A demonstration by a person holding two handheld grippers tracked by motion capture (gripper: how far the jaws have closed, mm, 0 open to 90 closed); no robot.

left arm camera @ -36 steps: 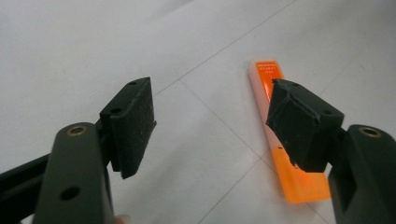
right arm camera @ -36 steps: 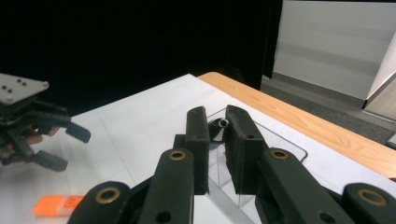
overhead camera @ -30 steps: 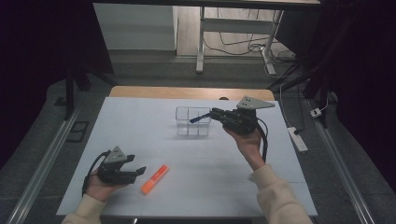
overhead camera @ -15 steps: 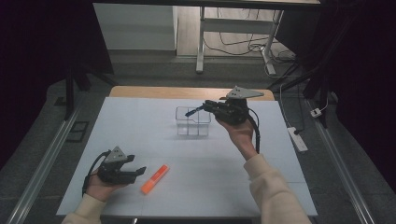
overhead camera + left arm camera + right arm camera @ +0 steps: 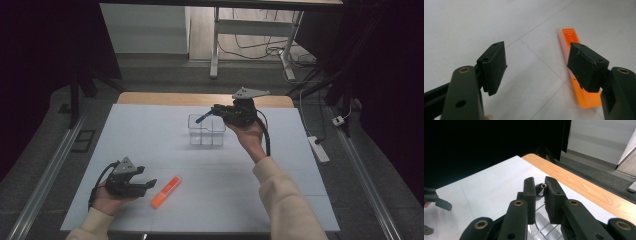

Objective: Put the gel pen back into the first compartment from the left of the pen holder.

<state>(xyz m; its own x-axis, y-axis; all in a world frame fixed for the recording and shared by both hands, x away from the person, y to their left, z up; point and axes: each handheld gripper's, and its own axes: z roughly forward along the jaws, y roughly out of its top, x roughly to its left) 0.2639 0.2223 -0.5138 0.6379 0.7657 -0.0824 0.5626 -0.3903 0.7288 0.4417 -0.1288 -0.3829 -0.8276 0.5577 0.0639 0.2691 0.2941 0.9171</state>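
My right gripper (image 5: 216, 111) is raised over the far side of a clear compartmented box (image 5: 206, 132) and is shut on a dark blue pen (image 5: 201, 119). The pen's tip sticks out to the left, above the box. In the right gripper view the pen (image 5: 540, 189) sits clamped between the jaws of the right gripper (image 5: 540, 185), its round end facing the camera. My left gripper (image 5: 144, 185) rests open at the near left of the table. An orange marker (image 5: 166, 191) lies flat just to its right. In the left gripper view the orange marker (image 5: 571, 43) lies behind the right jaw of the left gripper (image 5: 537, 65).
A white sheet (image 5: 150, 135) covers the table, with a wooden edge (image 5: 165, 98) at the far side. A power strip (image 5: 318, 148) lies on the floor to the right, and a desk frame (image 5: 215, 45) stands beyond the table.
My right gripper has carried the pen toward the far edge and slightly left, from beside the box to over its far side. The left gripper and the orange marker have stayed put.
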